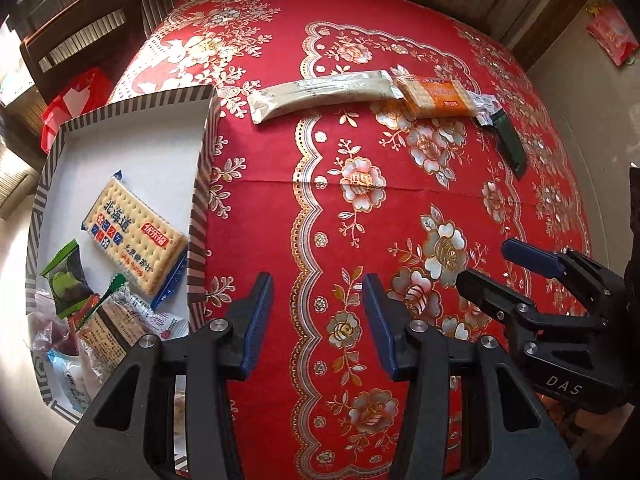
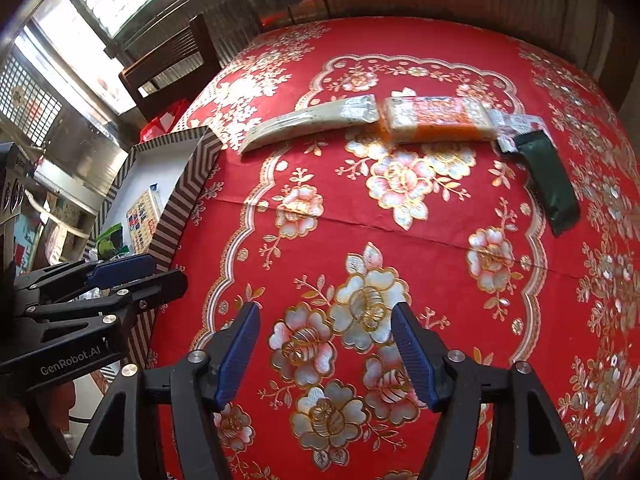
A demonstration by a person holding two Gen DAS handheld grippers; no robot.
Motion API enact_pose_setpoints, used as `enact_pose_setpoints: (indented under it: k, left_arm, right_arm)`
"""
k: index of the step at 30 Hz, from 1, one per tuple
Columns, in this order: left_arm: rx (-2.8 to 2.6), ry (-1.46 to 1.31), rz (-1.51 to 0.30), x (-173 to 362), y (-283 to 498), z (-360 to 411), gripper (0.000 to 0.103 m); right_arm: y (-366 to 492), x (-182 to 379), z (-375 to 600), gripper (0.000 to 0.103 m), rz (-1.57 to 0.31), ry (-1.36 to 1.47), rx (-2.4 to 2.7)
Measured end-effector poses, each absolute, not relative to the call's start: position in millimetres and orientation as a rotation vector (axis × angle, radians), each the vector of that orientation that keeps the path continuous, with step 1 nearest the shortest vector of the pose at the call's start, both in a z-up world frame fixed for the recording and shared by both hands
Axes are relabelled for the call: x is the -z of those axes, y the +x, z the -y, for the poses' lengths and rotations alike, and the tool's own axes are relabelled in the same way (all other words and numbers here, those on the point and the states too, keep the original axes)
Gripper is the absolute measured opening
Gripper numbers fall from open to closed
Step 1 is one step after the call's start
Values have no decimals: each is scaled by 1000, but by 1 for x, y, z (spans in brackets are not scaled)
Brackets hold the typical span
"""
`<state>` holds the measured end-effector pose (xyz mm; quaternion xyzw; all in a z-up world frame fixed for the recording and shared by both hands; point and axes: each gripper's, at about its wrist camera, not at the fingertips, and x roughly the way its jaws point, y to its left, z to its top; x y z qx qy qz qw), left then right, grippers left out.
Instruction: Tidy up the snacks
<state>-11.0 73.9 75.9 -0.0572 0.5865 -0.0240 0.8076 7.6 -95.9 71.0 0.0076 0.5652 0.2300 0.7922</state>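
A striped box with a white floor stands at the table's left and holds a cracker pack, a green packet and several other snacks. On the red cloth at the far side lie a long beige packet, an orange packet and a dark green packet. In the right wrist view they show as the beige, orange and dark green packet, with the box at left. My left gripper is open and empty beside the box. My right gripper is open and empty above the cloth.
The round table wears a red floral cloth. A dark wooden chair stands behind the box, with a red bag next to it. My right gripper also shows at the lower right of the left wrist view.
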Motion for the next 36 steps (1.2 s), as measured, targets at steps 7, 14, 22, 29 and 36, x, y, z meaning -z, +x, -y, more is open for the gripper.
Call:
enact_pose_setpoints:
  k: [7,14,22,29,36]
  left_arm:
    - [88,-99,-1263,-73,-6,-58,45]
    - [100,-90,-1267,-72,-3,-52,46]
    - [100,-92,-1273,-70,0,-51,46]
    - [106,-83,-1273,-69,1,-51,46]
    - [131,-27,-1267,-71,10,-48,46]
  right_arm:
    - [5,-73,119,96,-1203,48,-456]
    - [6,-71,132,103,-1226,61,-428]
    - [7,-70,131,103,-1239,50,-416]
    - [9,-67,133,103,-1261,47,-405]
    - [10,-64,134,103,-1278,31,-404]
